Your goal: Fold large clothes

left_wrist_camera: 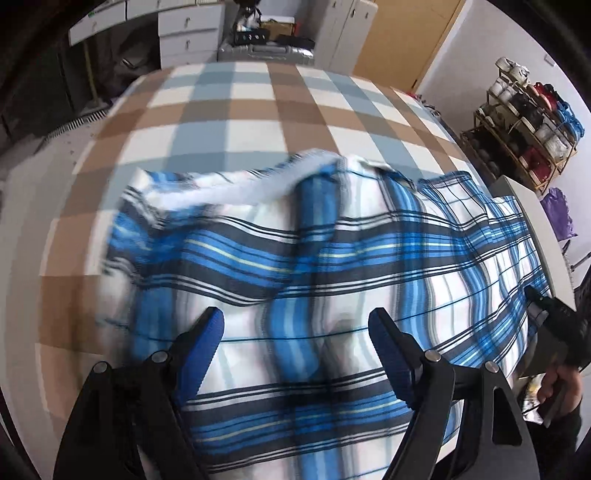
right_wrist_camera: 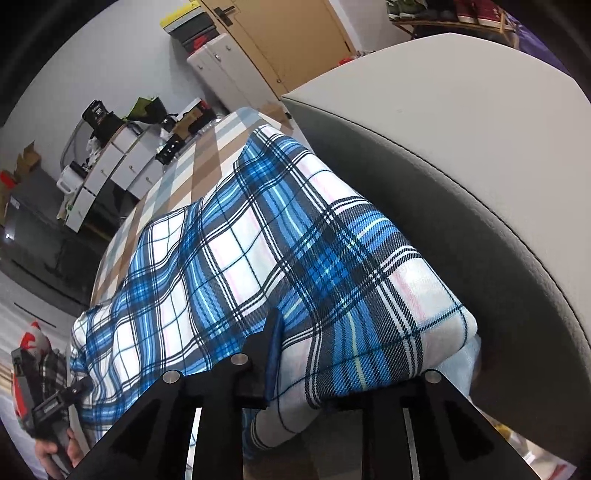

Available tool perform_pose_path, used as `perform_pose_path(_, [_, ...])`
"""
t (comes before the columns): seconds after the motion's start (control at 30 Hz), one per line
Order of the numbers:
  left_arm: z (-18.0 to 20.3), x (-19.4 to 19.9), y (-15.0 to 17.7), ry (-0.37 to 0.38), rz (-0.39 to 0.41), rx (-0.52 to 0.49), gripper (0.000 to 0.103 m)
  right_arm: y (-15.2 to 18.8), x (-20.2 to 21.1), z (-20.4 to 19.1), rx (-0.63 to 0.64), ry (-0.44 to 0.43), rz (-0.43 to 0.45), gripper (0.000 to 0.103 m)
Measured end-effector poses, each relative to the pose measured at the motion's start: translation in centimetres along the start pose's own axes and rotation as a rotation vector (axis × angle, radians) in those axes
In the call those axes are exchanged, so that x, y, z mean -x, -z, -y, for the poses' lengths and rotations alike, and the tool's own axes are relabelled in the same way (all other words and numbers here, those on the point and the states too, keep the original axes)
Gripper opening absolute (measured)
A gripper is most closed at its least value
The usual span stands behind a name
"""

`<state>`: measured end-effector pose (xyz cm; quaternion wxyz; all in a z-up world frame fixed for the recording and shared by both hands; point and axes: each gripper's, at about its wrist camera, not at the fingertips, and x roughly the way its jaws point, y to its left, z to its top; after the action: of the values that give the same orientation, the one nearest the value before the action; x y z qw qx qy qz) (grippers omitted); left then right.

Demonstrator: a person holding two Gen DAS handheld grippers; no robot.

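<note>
A blue, white and navy plaid garment [left_wrist_camera: 332, 266] lies spread and partly folded on a bed with a brown, blue and white checked cover [left_wrist_camera: 258, 110]. My left gripper [left_wrist_camera: 295, 317] hovers over its near part, open, with nothing between the blue pads. At the garment's right edge a hand [left_wrist_camera: 561, 384] holds my right gripper [left_wrist_camera: 543, 306]. In the right wrist view the garment's [right_wrist_camera: 295, 240] folded corner lies between the jaws of the right gripper [right_wrist_camera: 351, 354], which stand a little apart. Cloth covers its right finger. The left gripper [right_wrist_camera: 55, 406] shows at the lower left.
A pale grey padded board [right_wrist_camera: 461, 147] runs along the bed's right side, close to the garment. Beyond the bed stand white drawers [left_wrist_camera: 188, 33], a silver case [left_wrist_camera: 266, 51] and a wooden door [left_wrist_camera: 406, 37]. A shoe rack [left_wrist_camera: 524, 122] stands at the right wall.
</note>
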<state>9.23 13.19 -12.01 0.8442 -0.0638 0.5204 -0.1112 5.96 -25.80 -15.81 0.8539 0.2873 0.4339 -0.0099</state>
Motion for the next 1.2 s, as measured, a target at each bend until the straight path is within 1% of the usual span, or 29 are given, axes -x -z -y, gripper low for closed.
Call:
perform_pose_path(0.07, [-0.5,-0.1,0.2,0.017,-0.005,0.007,0.077,0.0,0.1,0.1,0.001,-0.010,0.009,0.020])
perform_pose_path(0.1, [-0.7,-0.3,0.3,0.019,-0.013,0.010,0.077,-0.1,0.5,0.2,-0.004,-0.029,0.028,0.012])
perform_pose_path(0.13, [-0.7,-0.7,0.3,0.020,-0.016,0.011,0.077,-0.2,0.9,0.2,-0.007,-0.048,0.051,0.006])
perform_pose_path(0.2, [-0.2,-1.0,0.6,0.008,-0.017,0.003,0.077,-0.3,1.9,-0.3,0.021,-0.055,0.101,0.003])
perform_pose_path(0.23, [0.0,-1.1,0.7,-0.004,-0.015,-0.004,0.077,-0.3,2.6,-1.0,0.057,-0.039,0.131,0.003])
perform_pose_path(0.27, [0.6,-1.4,0.8,-0.030,-0.015,-0.021,0.077,-0.2,3.2,-1.6,0.081,-0.031,0.154,0.002])
perform_pose_path(0.33, [1.5,-1.4,1.0,-0.043,-0.015,-0.039,0.077,-0.2,5.1,-3.2,0.140,-0.022,0.235,0.001])
perform_pose_path(0.43, [2.8,-1.9,0.7,0.005,-0.027,-0.043,0.077,-0.2,6.8,-4.2,0.178,0.008,0.302,0.001])
perform_pose_path(0.5, [4.1,-2.4,0.5,0.018,-0.038,-0.062,0.077,-0.3,7.3,-4.0,0.181,0.036,0.302,0.001])
perform_pose_path(0.57, [5.2,-3.0,0.1,0.027,-0.042,-0.084,0.077,-0.5,7.6,-3.2,0.170,0.042,0.294,0.001])
perform_pose_path(0.63, [6.2,-3.4,-0.2,0.058,-0.048,-0.109,0.077,-0.7,8.4,-2.7,0.185,0.075,0.305,0.001])
perform_pose_path(0.7, [7.2,-3.7,-0.5,0.098,-0.059,-0.130,0.077,-1.1,9.4,-3.1,0.222,0.110,0.332,0.001])
perform_pose_path(0.77, [7.5,-3.7,-0.8,0.123,-0.080,-0.136,0.077,-1.7,10.4,-4.1,0.251,0.111,0.343,0.001])
perform_pose_path(0.83, [6.5,-2.7,-1.2,0.197,-0.100,-0.087,0.077,-2.1,11.2,-6.4,0.304,0.106,0.358,0.001])
perform_pose_path(0.87, [5.4,-1.7,-1.4,0.247,-0.096,-0.050,0.077,-2.1,11.6,-7.9,0.344,0.106,0.372,0.001])
perform_pose_path(0.9, [4.5,-0.7,-1.3,0.275,-0.085,-0.025,0.077,-1.6,12.1,-10.0,0.401,0.102,0.395,0.001])
perform_pose_path(0.93, [3.4,0.5,-1.2,0.286,-0.068,-0.011,0.077,-1.1,12.4,-12.1,0.459,0.097,0.412,0.001])
perform_pose_path(1.0, [0.7,3.1,-0.9,0.258,-0.006,0.010,0.077,0.3,12.8,-15.7,0.558,0.085,0.436,0.001])
perform_pose_path(1.03, [-0.6,4.1,-0.7,0.232,0.017,0.016,0.077,1.7,12.8,-18.6,0.635,0.073,0.452,0.001])
perform_pose_path(1.07, [-1.6,4.8,-0.5,0.209,0.035,0.027,0.077,2.5,12.5,-20.5,0.678,0.067,0.457,0.001])
perform_pose_path(1.1, [-3.5,5.7,-0.1,0.186,0.060,0.059,0.077,4.0,12.1,-23.0,0.736,0.047,0.461,0.001])
perform_pose_path(1.2, [-7.3,7.1,1.1,0.167,0.079,0.133,0.077,8.4,9.7,-28.3,0.860,-0.013,0.437,0.001])
